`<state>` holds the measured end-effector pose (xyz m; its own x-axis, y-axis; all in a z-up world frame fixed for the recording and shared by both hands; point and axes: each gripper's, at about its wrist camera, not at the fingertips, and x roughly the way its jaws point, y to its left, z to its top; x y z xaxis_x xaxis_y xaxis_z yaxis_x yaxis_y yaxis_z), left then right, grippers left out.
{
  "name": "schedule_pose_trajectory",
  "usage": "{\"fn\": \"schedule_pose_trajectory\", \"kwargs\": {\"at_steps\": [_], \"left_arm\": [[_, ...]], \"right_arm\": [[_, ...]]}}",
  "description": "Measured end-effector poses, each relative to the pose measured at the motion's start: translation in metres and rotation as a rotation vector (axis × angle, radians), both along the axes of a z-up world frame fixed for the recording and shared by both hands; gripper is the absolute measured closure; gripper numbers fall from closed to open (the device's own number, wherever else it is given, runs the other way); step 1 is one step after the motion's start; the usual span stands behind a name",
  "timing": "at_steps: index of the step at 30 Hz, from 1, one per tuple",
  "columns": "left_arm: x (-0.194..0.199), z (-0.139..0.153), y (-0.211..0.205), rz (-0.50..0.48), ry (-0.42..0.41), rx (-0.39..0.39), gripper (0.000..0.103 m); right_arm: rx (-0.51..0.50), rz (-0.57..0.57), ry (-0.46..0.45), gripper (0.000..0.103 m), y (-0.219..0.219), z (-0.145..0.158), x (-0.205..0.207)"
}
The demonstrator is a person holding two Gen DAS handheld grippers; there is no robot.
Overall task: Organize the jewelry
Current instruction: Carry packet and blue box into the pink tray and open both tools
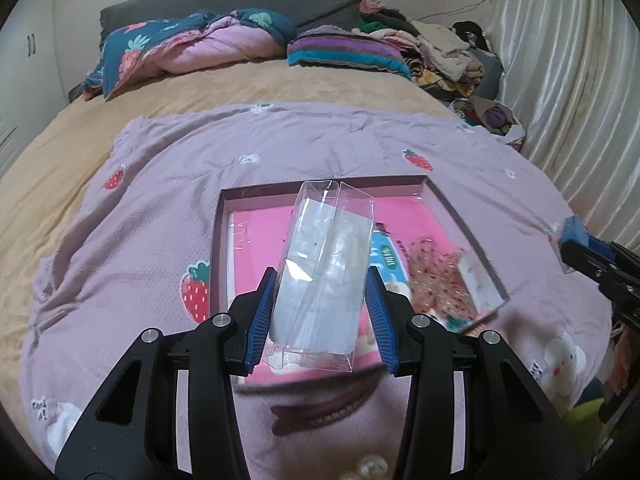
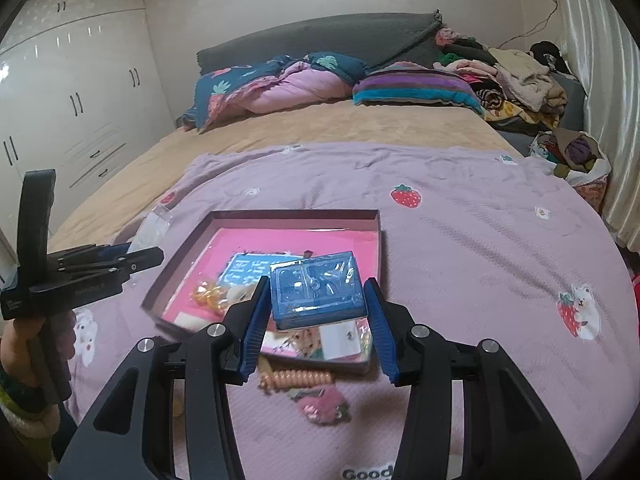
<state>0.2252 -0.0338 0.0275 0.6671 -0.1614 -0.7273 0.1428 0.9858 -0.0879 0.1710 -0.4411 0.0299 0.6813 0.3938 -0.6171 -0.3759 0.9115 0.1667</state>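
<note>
My left gripper [image 1: 320, 276] is shut on a clear plastic box [image 1: 324, 272] with a pale insert, held tilted above the shallow tray [image 1: 320, 185] with a pink floor. My right gripper [image 2: 316, 288] is shut on a blue jewelry card box [image 2: 318, 290], held over the tray [image 2: 296, 213]. In the tray lie a red beaded net piece [image 1: 436, 276], a small clear packet [image 1: 480, 280], amber beads [image 2: 210, 295] and a blue card [image 2: 250, 268]. The left gripper also shows in the right wrist view [image 2: 132, 260], the right one at the left wrist view's edge [image 1: 576, 236].
The tray rests on a lilac strawberry blanket [image 2: 460, 240] over a tan bed. A beaded hair clip [image 2: 296, 378] and a pink hair clip [image 2: 324, 404] lie in front of the tray. Pearls [image 1: 372, 468] lie near me. Folded quilts and clothes [image 2: 500, 76] fill the bed's head.
</note>
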Motion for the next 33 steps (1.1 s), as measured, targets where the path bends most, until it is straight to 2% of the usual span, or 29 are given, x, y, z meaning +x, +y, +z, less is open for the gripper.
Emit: {"fn": "schedule_pose_trajectory", "kwargs": {"at_steps": [8,19,30,33], "left_arm": [[0.031,-0.029,0.007,0.031,0.069,0.026,0.067],[0.052,-0.059,0.018,0.054,0.144,0.023,0.067],[0.055,-0.070,0.027,0.068,0.168,0.014,0.066],[0.053,-0.069,0.028,0.069,0.170,0.007,0.062]], "right_arm": [[-0.022,0.013,0.044,0.058,0.014,-0.021,0.026],[-0.059,0.065,0.118,0.058,0.048,-0.054,0.050],[-0.087,0.119,0.165,0.057,0.072,-0.077,0.052],[-0.082,0.121,0.173,0.057,0.073,-0.079,0.051]]}}
